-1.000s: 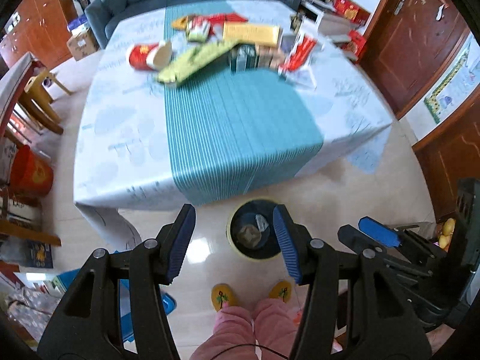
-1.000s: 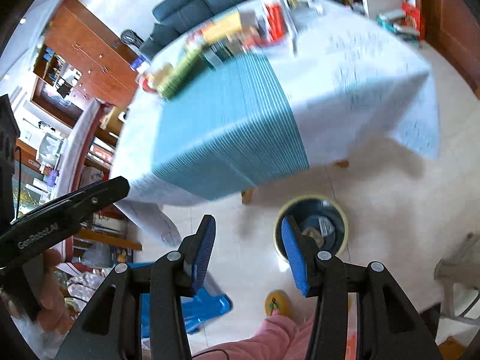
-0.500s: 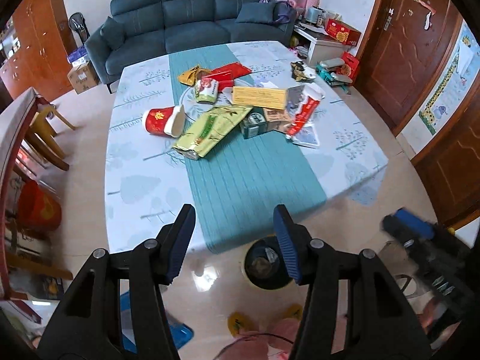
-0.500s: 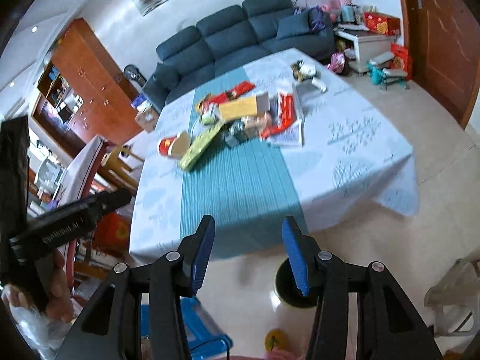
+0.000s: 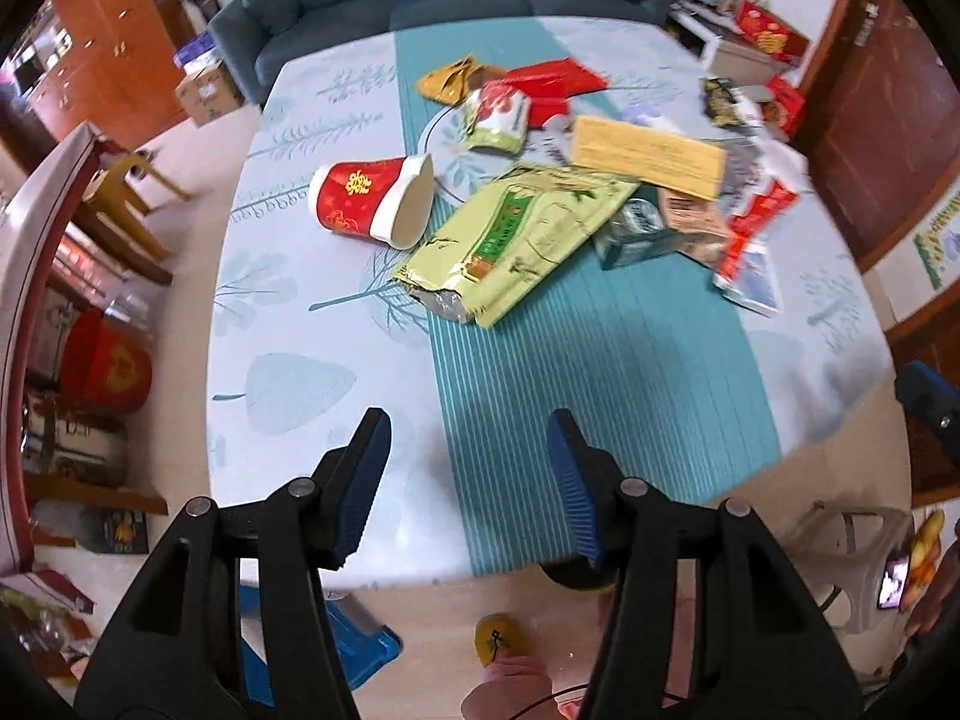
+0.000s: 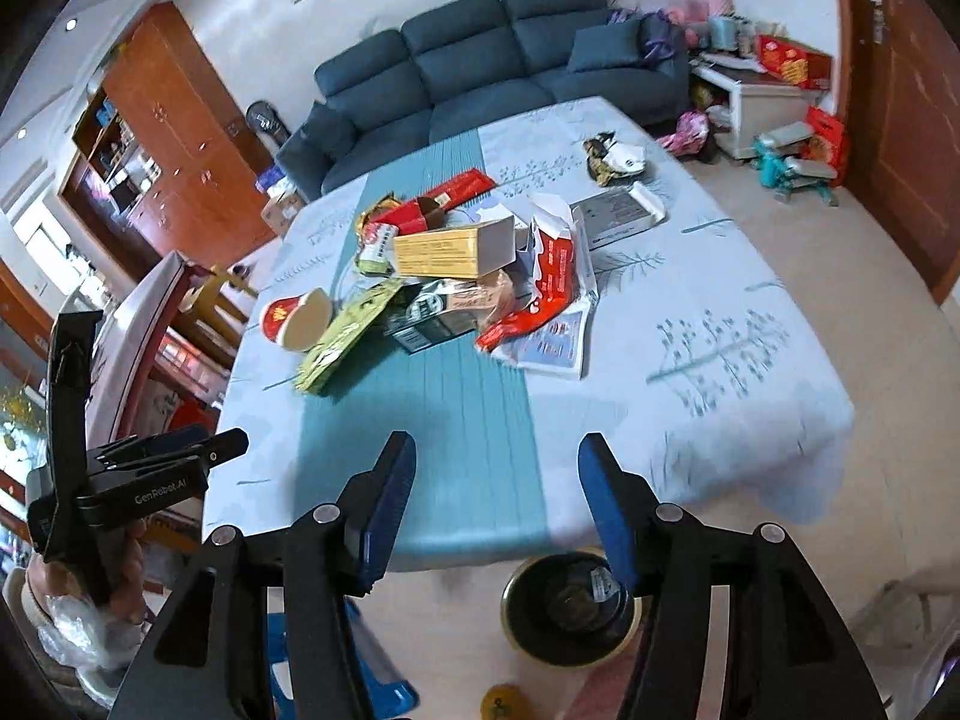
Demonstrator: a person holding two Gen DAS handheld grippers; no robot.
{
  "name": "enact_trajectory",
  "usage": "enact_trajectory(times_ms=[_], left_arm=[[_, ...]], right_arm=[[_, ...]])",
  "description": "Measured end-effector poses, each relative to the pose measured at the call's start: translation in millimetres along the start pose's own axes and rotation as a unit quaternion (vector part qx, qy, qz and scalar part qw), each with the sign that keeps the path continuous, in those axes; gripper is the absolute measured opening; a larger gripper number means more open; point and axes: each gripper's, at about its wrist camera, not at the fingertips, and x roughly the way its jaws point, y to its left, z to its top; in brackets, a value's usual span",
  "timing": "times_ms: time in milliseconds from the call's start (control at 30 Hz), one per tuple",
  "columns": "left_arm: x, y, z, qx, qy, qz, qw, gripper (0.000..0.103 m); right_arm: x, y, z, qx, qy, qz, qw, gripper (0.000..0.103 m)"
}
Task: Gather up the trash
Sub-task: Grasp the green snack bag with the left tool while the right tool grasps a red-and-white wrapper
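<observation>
A heap of trash lies mid-table: a tipped red paper cup (image 5: 372, 201) (image 6: 295, 319), a green foil bag (image 5: 516, 240) (image 6: 348, 330), a yellow box (image 5: 648, 157) (image 6: 447, 249), a dark carton (image 5: 630, 234) (image 6: 432, 312) and red-white wrappers (image 5: 750, 240) (image 6: 543, 294). My left gripper (image 5: 468, 480) hangs open and empty over the table's near part. My right gripper (image 6: 497, 501) is also empty, its jaws opening, above the near table edge. A dark trash bin (image 6: 567, 609) with a yellow rim stands on the floor below that edge.
The table (image 6: 720, 360) carries a pale cloth with a teal runner (image 5: 600, 372). A blue sofa (image 6: 492, 78) stands behind it, a wooden cabinet (image 6: 174, 138) at left, a door (image 5: 882, 120) at right. The person's slippered foot (image 5: 498, 636) and a blue stool (image 6: 336, 660) are on the floor.
Both grippers swung up from over the floor bin to over the table's near part, so the trash heap looms closer. The right gripper's jaws have widened.
</observation>
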Motion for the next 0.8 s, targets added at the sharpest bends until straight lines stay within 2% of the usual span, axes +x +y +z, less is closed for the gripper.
enact_trajectory(times_ms=[267,400,633,767,800], left_arm=[[62.8,-20.0,45.0,-0.024,0.031,0.065,0.9971,0.051],[88.2,-24.2,60.9,-0.043,0.044,0.079,0.995,0.051],[122.7,-30.8,69.8,-0.044,0.064,0.099,0.9921,0.051],[128.3,-33.5,75.8,-0.036,0.05,0.112,0.9919,0.05],[128.8,-33.3,77.4,-0.036,0.049,0.114,0.9916,0.044]], right_arm=[[87.8,-46.7,76.4,-0.062,0.055,0.027,0.996,0.057],[122.8,-59.8,105.1,-0.096,0.073,0.04,0.992,0.057],[171.1,-61.4,131.7,-0.155,0.088,0.062,0.982,0.057],[179.9,-54.1,134.9,-0.177,0.074,0.079,0.978,0.057],[180.9,-52.1,134.4,-0.183,0.071,0.081,0.977,0.053]])
